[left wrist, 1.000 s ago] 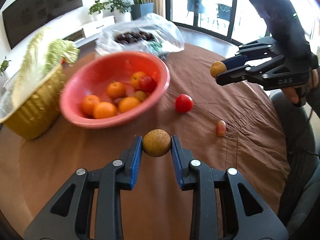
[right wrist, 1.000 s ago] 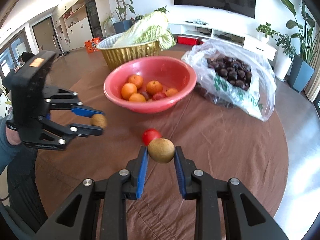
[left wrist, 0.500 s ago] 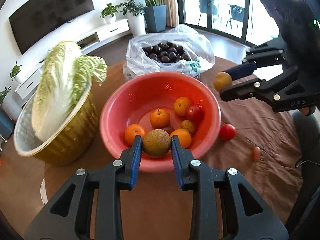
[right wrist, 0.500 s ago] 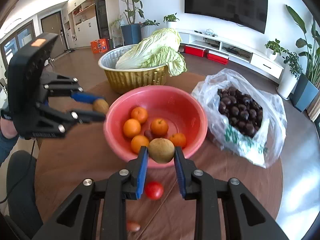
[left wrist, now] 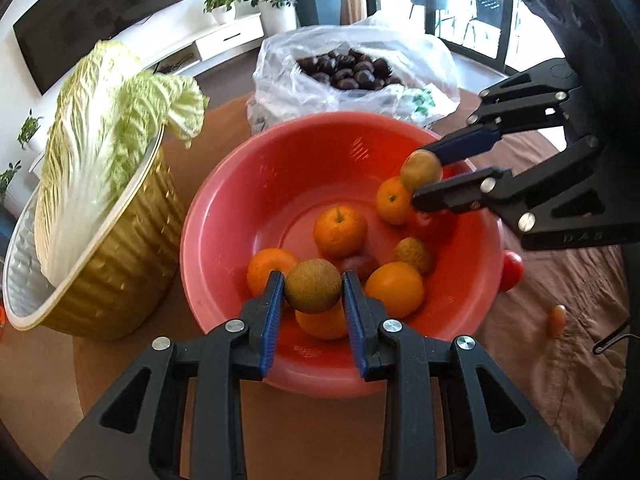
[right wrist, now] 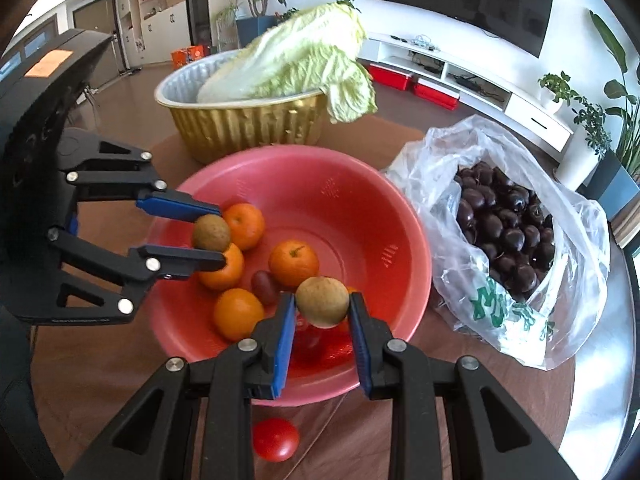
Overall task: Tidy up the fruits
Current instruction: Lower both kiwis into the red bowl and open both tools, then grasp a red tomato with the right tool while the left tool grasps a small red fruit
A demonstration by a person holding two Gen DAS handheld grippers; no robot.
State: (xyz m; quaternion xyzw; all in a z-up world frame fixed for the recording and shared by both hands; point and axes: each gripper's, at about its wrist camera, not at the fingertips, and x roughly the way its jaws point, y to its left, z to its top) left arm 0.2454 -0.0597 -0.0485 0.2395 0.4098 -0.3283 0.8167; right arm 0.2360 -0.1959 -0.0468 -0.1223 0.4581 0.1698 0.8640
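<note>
As both grippers hung over the bowl, held fruit: two round brown fruits, one in each gripper, both above the bowl's inside.
Left brown fruit [left wrist: 313,286]: between the blue pads of the left gripper [left wrist: 312,280], over the near part of the bowl, above an orange.
Left gripper state: jaws were opening; the fruit sat between them and looked in touch with both pads.
Right brown fruit [right wrist: 322,302]: pinched by the right gripper [right wrist: 322,300], over the near rim of the bowl as that camera saw it.
Right gripper state: pressed tight on the fruit, pads on both its sides.
Spacing: the two grippers were near each other over the bowl but apart, fingers pointing in from different sides.
Red bowl [left wrist: 224,208]: plastic, on the table; it held several oranges [left wrist: 340,232], one small brownish fruit [left wrist: 413,255] and a dark red grape-like fruit [right wrist: 264,287].
In the way: the right gripper's fingers reached over the bowl's rim, partly covering an orange in the left view.
Loose on the cloth: a red tomato [right wrist: 276,439] just outside the bowl, and a small reddish fruit [left wrist: 557,320] farther off.
Plastic bag [right wrist: 432,168]: open, beside the bowl, full of dark fruits [right wrist: 500,220].
Gold basin [left wrist: 120,248]: beside the bowl on its other side, with a napa cabbage [left wrist: 88,152] lying in it and drooping over the rim.
Table [left wrist: 580,280]: round, under a brown cloth.
</note>
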